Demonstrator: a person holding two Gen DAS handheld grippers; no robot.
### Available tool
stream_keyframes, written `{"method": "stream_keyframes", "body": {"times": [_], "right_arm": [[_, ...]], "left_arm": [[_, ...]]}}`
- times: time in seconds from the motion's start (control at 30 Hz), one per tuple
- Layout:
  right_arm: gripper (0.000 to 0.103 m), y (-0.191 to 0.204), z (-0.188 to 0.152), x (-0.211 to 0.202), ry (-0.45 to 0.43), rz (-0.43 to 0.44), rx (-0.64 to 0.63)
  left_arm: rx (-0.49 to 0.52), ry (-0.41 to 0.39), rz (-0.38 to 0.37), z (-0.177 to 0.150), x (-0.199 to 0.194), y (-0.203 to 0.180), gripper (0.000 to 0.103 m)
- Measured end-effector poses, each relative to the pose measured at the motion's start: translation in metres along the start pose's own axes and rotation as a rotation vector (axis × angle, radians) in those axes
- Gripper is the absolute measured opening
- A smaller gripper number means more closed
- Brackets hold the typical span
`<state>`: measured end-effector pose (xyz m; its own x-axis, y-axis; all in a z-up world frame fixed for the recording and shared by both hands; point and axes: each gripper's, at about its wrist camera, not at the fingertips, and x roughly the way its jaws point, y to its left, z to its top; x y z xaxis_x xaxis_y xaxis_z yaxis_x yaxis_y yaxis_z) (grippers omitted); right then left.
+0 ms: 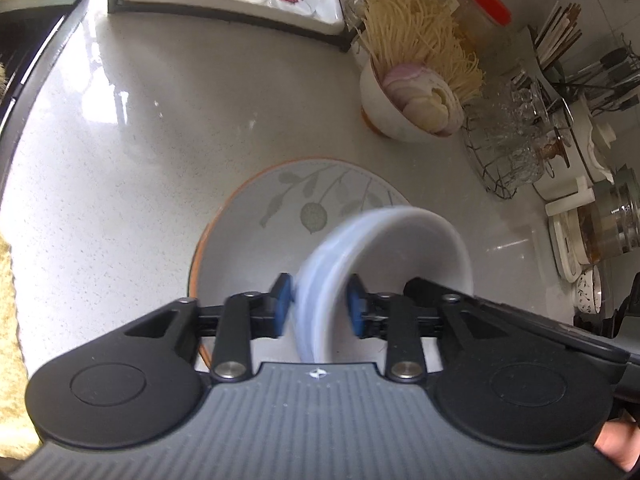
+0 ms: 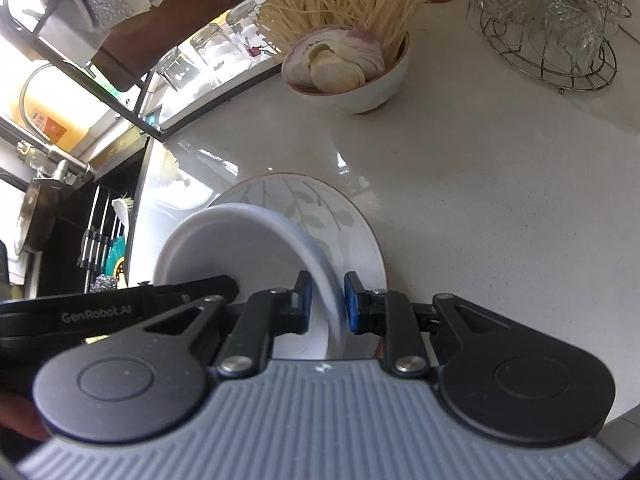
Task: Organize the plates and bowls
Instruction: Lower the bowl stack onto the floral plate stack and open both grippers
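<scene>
Spreading across both views, a pale speckled countertop [image 1: 120, 160] is seen, with everything else placed relative to the leaf-patterned plate [image 1: 256, 220] lying flat on it. A dark-framed rack [image 1: 224, 0] with glassware is seen well beyond the plate, at the far edge of the counter. A wire basket of clear glasses [image 2: 552, 32] is set well apart from the plate, to its far right. A white bowl of sliced onion and dry noodles [image 2: 348, 64] is placed beyond the plate, between it and the rack, not touching it. A plain white bowl [image 2: 240, 248] is held tilted on its side directly over the plate, its opening turned away from the plate's leaf pattern; whether its lower edge touches the plate cannot be told. The bowl's rim is straddled by both tools from opposite sides. The right gripper [image 2: 326, 300] is clamped on the bowl's wall, blue pads pressed against it. The left gripper [image 1: 318, 304] has its jaws spread a little wider; a slim gap shows at its left pad, the blurred rim lying between the pads.
</scene>
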<state>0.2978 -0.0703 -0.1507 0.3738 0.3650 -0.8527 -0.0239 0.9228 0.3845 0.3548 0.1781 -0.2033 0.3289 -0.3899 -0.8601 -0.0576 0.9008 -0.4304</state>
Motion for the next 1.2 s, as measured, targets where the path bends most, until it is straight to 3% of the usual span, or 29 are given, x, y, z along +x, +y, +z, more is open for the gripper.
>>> {"method": "stream_keyframes", "body": {"times": [0.07, 0.13, 0.17, 0.5, 0.77, 1.2], "right_arm": [[0.027, -0.001, 0.0, -0.005, -0.01, 0.006, -0.002], [0.055, -0.002, 0.0, -0.013, -0.035, 0.019, -0.003], [0.057, -0.002, 0.0, -0.017, -0.048, 0.024, -0.008], [0.056, -0.001, 0.011, -0.068, -0.14, 0.074, -0.148], [0.056, 0.002, 0.017, -0.115, -0.238, 0.131, -0.243], [0.057, -0.003, -0.004, -0.205, -0.423, 0.205, -0.347]], "left_arm": [[0.003, -0.012, 0.007, -0.001, -0.004, -0.004, 0.049], [0.016, -0.028, 0.013, -0.001, -0.012, -0.01, 0.052], [0.027, -0.045, 0.016, -0.001, -0.017, -0.013, 0.054], [0.03, -0.173, 0.067, -0.017, -0.064, -0.041, 0.055], [0.044, -0.322, 0.131, -0.039, -0.115, -0.075, 0.056], [0.099, -0.525, 0.18, -0.095, -0.191, -0.141, 0.06]]}}
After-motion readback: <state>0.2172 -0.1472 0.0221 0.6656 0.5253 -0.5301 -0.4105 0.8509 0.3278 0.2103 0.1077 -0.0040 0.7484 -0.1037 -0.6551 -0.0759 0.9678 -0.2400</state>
